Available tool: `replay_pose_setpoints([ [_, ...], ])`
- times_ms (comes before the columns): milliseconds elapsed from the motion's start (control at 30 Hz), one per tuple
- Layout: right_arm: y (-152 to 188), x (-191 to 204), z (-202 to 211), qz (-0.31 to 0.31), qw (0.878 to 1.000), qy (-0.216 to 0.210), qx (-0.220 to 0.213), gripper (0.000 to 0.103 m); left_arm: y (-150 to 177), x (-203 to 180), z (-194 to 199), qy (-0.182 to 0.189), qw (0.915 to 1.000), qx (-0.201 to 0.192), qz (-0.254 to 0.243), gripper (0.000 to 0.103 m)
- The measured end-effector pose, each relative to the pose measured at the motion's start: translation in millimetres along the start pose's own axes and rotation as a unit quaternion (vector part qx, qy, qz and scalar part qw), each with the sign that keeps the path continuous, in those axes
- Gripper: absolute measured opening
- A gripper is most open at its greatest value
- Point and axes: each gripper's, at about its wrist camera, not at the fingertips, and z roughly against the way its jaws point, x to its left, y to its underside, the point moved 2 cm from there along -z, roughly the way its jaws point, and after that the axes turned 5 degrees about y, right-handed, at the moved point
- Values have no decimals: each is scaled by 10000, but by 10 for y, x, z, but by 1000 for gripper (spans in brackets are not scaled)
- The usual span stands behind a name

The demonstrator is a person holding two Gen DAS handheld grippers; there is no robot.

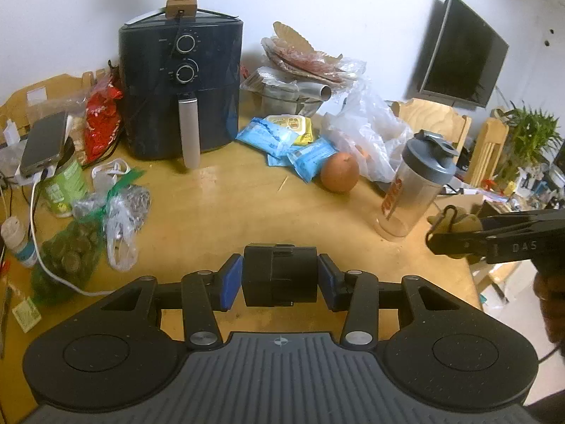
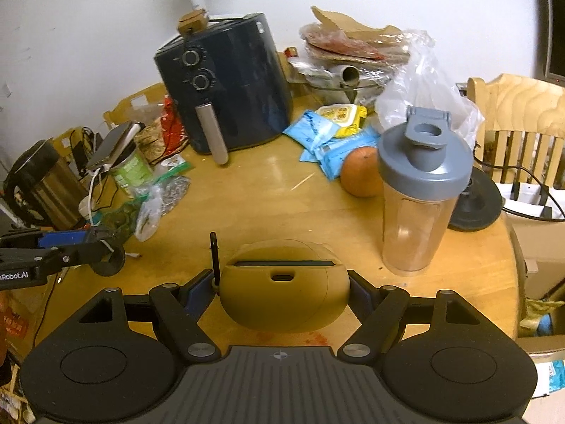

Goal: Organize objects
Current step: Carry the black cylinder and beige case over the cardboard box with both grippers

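Left tool (image 1: 280, 275): black block (image 1: 280, 275) crosswise

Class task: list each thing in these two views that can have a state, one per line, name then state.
Left claw: shut on a black boxy plastic block.
Right claw: shut on a tan rounded plastic case.
Clear shaker bottle with grey lid: upright, empty, flip cap open.
Dark blue air fryer: drawer closed.

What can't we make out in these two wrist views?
- Left wrist: underside of black block, covered by left hand-held gripper.
- Right wrist: lower part of tan case, behind right hand-held gripper.
- Kettle: cut by left edge.
- Shaker bottle logo: blurred.
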Motion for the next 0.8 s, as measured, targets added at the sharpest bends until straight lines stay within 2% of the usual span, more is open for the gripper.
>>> replay_pose_setpoints([
  [367, 258, 181, 125, 103, 9999, -119, 68, 79, 302, -75, 318, 71, 9997, 54, 220, 45],
  [800, 545, 272, 221, 62, 9997, -124, 209, 79, 687, -255, 396, 330, 9983, 388, 286, 45],
])
